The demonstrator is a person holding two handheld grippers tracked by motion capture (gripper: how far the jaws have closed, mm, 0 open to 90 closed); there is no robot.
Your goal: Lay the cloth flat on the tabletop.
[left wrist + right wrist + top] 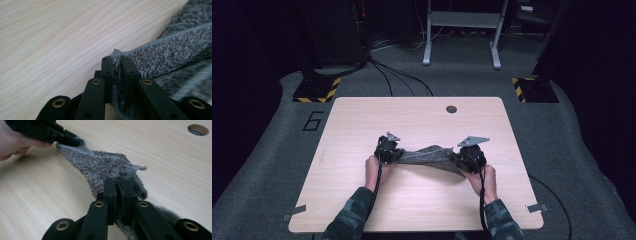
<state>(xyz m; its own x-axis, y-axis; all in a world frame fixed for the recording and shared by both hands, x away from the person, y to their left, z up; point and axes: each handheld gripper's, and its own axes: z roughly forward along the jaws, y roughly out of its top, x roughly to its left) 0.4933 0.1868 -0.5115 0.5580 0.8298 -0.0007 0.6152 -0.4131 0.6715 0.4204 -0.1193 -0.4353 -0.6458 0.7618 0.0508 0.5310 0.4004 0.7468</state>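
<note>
One wooden table (362, 200), pale, with one round cable hole (451, 109) near the far edge, right of centre. One hole also seen in the right gripper view (198, 129), at far right.

One grey speckled cloth (432, 157), lying near the middle of the table, slightly toward the near side, stretched between both grippers and bunched in a loose ridge. Hemmed edge plain in the left gripper view (172, 47); fuzzy pile plain in the right gripper view (105, 165).

Two hands, one per gripper: left hand (373, 170) at the cloth's left end, right hand (484, 180) at its right end. Two camouflage sleeves at the near edge.

Two grippers. Left gripper (116, 62) clamped narrow on the cloth's left corner, fabric pinched between the jaws. Right gripper (117, 183) clamped narrow on the cloth's right edge, fabric squeezed between the jaws. Left gripper also seen from the right one (70, 140), gripping the far corner.

Two grey three-cornered plates, one atop each gripper.
</note>
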